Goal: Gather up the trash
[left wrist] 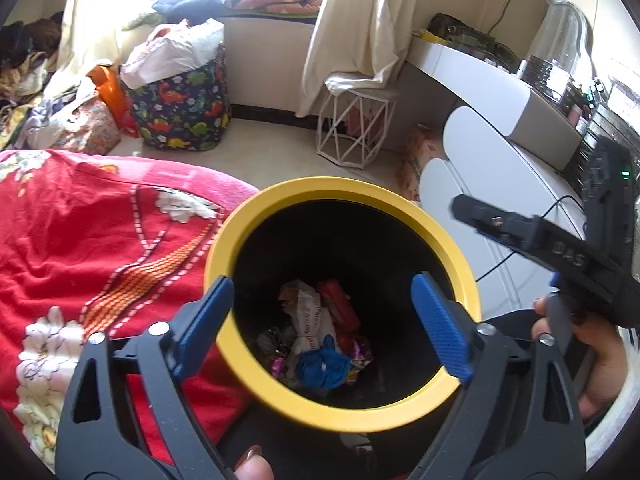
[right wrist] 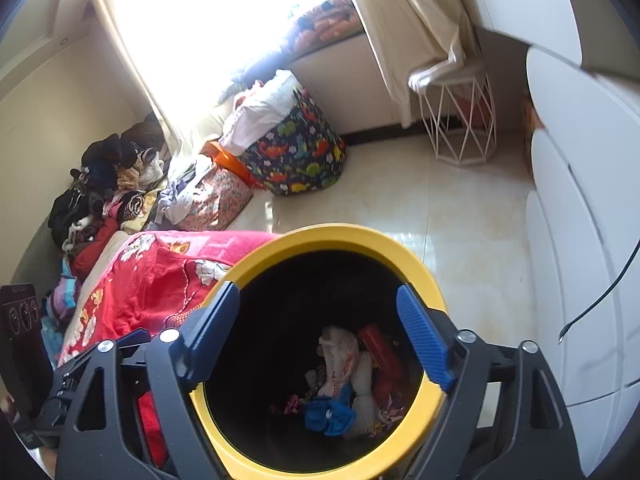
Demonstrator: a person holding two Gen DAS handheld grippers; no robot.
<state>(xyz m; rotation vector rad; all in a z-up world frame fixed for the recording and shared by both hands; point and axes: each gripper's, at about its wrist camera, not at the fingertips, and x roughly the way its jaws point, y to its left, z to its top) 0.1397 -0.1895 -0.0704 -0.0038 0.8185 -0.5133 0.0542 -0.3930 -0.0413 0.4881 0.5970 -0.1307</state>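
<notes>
A: Why do you hold both grippers over the bin?

B: So drops land inside. Your left gripper and right gripper have fingers spread wide, empty; the trash lies at the bottom.

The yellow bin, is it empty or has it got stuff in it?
Not empty. The yellow bin holds a blue scrap, crumpled paper and a red wrapper at its bottom.

You're in a home bedroom: a red floral blanket lower left, a dinosaur-print laundry bag and curtains by the upper window, clothes piled at left.
</notes>
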